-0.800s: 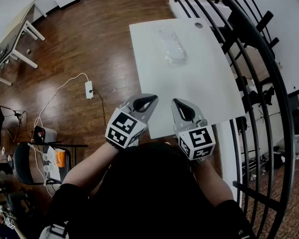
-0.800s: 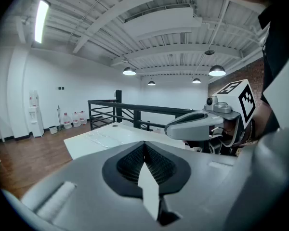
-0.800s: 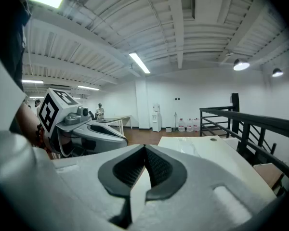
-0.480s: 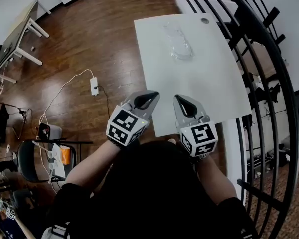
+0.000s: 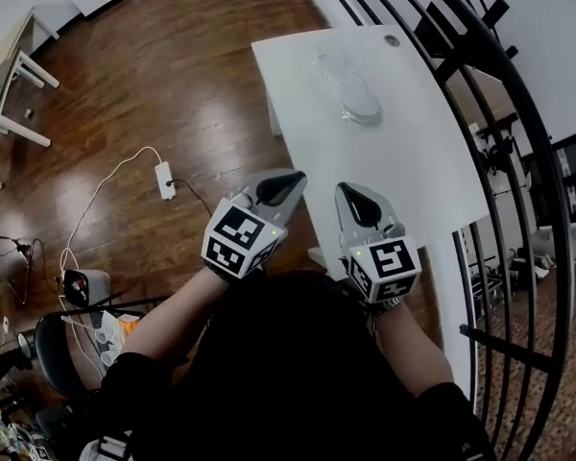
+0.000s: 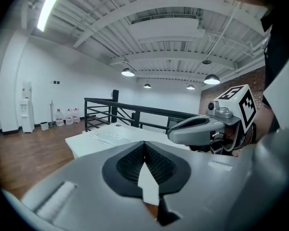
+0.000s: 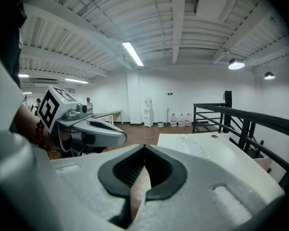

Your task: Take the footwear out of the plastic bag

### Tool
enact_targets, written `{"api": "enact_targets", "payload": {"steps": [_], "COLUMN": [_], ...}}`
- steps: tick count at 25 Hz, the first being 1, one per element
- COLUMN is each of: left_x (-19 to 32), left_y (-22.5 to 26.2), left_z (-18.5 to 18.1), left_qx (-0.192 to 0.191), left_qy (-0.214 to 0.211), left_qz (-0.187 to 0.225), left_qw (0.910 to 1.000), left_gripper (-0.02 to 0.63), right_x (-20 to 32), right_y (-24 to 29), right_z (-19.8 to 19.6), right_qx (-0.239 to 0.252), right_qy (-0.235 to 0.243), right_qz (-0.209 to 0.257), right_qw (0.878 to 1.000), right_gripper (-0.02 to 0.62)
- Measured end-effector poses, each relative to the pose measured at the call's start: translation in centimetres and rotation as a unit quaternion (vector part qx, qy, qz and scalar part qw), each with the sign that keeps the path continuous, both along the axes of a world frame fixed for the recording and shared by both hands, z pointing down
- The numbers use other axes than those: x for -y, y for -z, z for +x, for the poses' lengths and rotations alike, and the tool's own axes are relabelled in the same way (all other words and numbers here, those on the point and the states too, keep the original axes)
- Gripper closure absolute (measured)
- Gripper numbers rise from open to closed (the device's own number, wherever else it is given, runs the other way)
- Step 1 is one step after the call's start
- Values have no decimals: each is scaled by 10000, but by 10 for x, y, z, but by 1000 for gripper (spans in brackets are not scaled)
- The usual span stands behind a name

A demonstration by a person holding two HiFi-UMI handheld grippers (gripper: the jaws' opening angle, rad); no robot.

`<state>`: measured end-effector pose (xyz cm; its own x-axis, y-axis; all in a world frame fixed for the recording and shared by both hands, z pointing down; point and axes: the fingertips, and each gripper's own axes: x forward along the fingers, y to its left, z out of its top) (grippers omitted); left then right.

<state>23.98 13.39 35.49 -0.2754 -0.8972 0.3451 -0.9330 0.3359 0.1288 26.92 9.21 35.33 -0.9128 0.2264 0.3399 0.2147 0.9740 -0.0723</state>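
A clear plastic bag point(image 5: 350, 86) with pale footwear inside lies at the far end of the white table point(image 5: 384, 171). Both grippers hover side by side at the table's near edge, well short of the bag. My left gripper point(image 5: 290, 181) is shut and holds nothing. My right gripper point(image 5: 349, 196) is also shut and empty. In the left gripper view the closed jaws meet at the left gripper point(image 6: 144, 146), with the bag point(image 6: 108, 137) far ahead and the right gripper point(image 6: 202, 129) alongside. In the right gripper view the bag point(image 7: 192, 139) is a faint glint on the table point(image 7: 216, 150).
A black metal railing point(image 5: 504, 113) curves along the table's right and far sides. On the wooden floor to the left lie a power strip with a white cable point(image 5: 163, 173), a chair point(image 5: 62, 339) and a desk leg point(image 5: 24, 70). Water bottles point(image 6: 67, 116) stand by the far wall.
The head view has shifted a little, so the table sits slightly differently in frame. Both grippers stay shut and hold about the same place at the near edge.
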Motion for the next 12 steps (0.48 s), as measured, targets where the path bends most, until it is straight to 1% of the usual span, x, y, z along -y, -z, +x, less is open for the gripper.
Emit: {"api": "enact_targets", "payload": {"steps": [6, 12], "left_x": [-53, -95], "left_y": [3, -5], "left_z": [-64, -108], "left_qx": [-85, -161], "left_qy": [-250, -308], "left_qz": [126, 74], "left_qw": [9996, 9994], "left_gripper": [591, 591], "right_x": [-46, -77], "right_y": [-3, 0], "right_z": [-49, -98], "right_qx": [-266, -317], "right_qy": [-492, -632], "right_qz": [109, 195], "right_qw": [9984, 9973], "right_gripper": [606, 606]}}
